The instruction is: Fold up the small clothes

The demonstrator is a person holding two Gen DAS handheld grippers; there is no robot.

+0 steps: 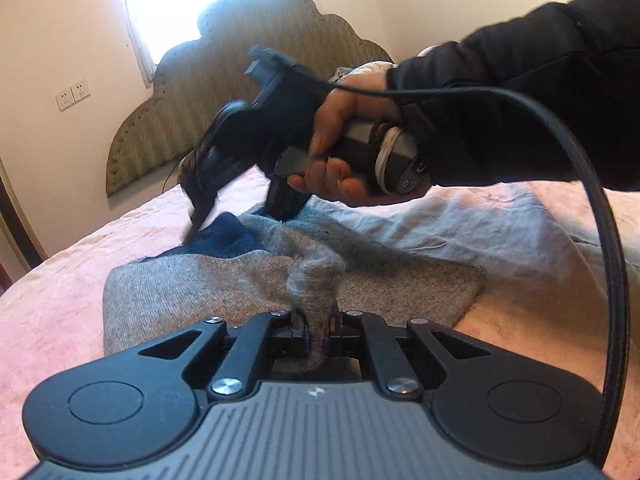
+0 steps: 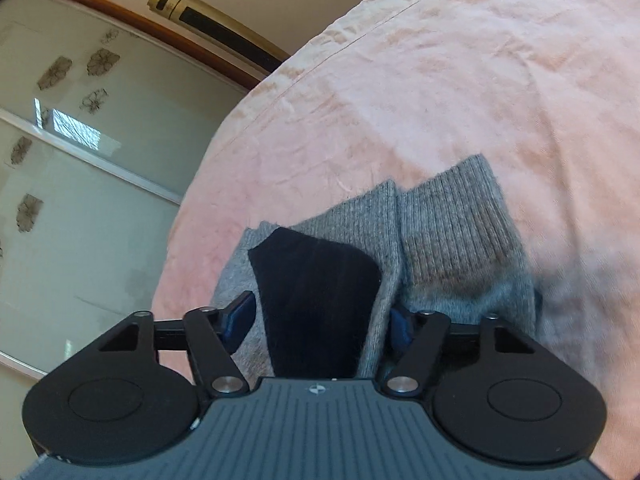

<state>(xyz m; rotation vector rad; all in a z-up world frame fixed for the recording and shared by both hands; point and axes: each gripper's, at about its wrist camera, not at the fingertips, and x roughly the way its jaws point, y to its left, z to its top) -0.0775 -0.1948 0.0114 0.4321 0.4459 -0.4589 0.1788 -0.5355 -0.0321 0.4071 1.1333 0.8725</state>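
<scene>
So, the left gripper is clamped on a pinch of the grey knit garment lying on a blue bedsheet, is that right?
Not quite: the bedsheet is pink, not blue, as the left wrist view shows. The left gripper is indeed clamped on a pinch of the grey knit garment.

Right claw (image 1: 200,216) tips motion-blurred

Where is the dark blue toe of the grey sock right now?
In the left wrist view the dark blue toe lies left of centre on the pink bedspread, under the right gripper.

Left tool (image 1: 316,330) pinches grey sock (image 1: 256,288) — on pink bedsheet (image 1: 52,300).
</scene>
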